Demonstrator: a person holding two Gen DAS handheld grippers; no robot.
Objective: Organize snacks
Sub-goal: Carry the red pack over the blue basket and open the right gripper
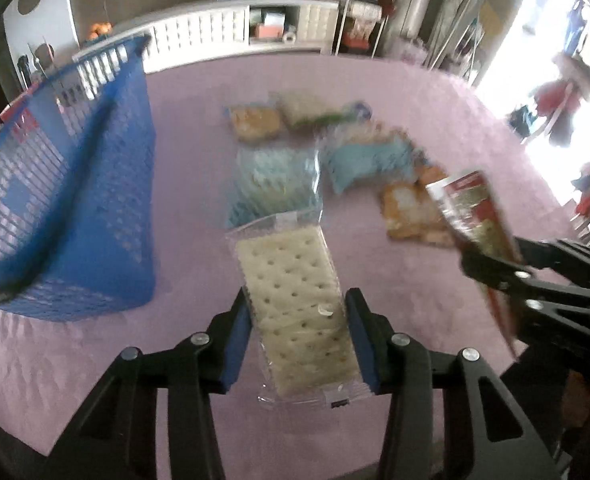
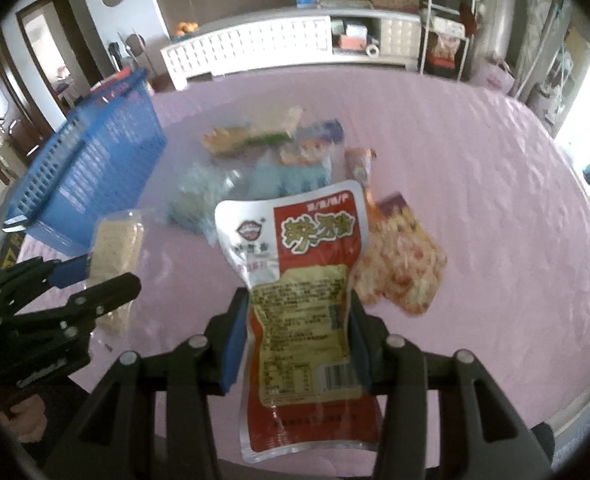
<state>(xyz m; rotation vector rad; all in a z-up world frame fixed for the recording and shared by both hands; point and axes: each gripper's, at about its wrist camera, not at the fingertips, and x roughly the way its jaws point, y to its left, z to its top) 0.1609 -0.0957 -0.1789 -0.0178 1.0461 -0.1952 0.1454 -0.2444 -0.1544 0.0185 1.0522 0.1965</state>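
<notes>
The red-and-white snack pouch is showing large yellow Chinese characters on a red panel, a lips logo, fine print and a barcode; none is reading clearly.

One basket and two grippers are seen. One cracker pack and one red pouch are held. Roughly six blurred snack packs are counted behind.

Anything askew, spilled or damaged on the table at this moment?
Nothing spilled or torn. The blue basket stands upright at the left; the loose snack packets lie in an untidy overlapping heap mid-table, as expected before sorting. Blur hides fine damage.
</notes>
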